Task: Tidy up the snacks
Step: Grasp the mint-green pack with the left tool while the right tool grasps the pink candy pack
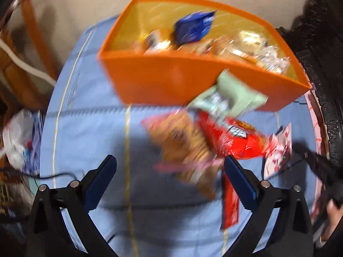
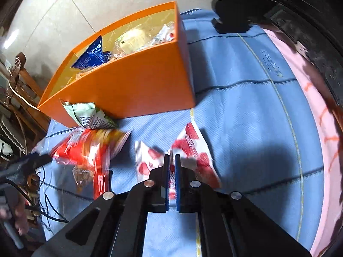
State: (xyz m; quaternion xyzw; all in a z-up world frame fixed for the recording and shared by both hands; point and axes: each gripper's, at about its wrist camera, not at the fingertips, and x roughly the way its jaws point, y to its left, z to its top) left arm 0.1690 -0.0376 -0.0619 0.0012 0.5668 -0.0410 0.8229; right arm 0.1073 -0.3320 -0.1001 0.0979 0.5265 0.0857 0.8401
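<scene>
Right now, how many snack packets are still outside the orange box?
5: green packet leaning against the orange box; red bag; brown snack pack; long red stick pack; white-and-red packet in the shut right gripper. Blur may hide more.

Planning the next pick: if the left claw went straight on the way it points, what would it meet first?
Probably the blurred brown snack packet lying between the open left claw fingers' line, on the blue cloth; depth is unclear.
</scene>
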